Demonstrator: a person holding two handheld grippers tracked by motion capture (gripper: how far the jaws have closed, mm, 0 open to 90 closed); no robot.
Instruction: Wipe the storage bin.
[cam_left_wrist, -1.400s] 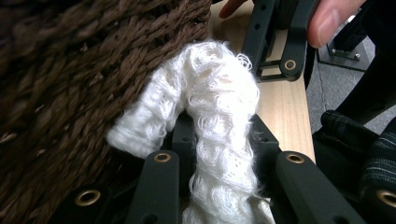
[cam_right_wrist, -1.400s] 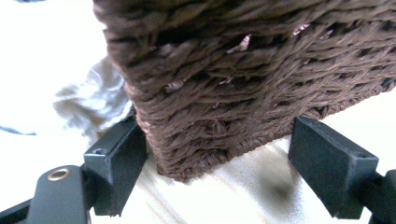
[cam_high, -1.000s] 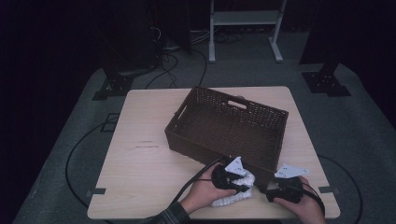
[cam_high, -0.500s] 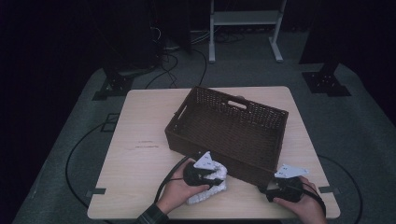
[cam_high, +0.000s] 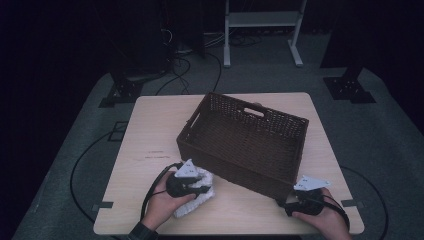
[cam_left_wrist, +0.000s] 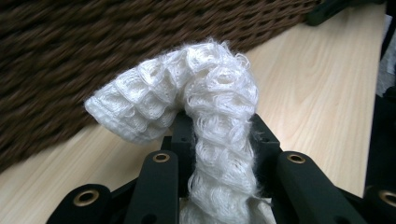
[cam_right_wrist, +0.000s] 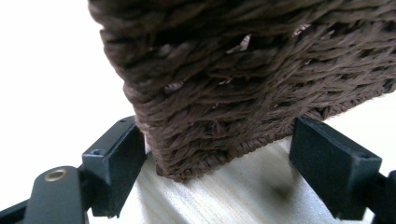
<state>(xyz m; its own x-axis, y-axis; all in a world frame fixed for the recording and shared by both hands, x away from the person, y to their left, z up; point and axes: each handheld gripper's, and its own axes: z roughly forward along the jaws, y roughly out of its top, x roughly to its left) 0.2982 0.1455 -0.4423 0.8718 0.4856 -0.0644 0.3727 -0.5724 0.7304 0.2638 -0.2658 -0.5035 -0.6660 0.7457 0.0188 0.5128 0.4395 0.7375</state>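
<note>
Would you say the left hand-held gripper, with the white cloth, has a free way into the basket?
Probably yes: the left hand-held gripper holds the cloth beside the open-topped basket, nothing between.

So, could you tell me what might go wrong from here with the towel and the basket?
1. The white towel droops loosely past the left gripper, so its free end could catch on the basket rim when lifted over.
2. The right gripper straddles the basket's corner with a gap at one jaw, so a nudge could probably shift the basket.

Left fingers (cam_left_wrist: 219, 140) clamped, right fingers (cam_right_wrist: 116, 163) apart
</note>
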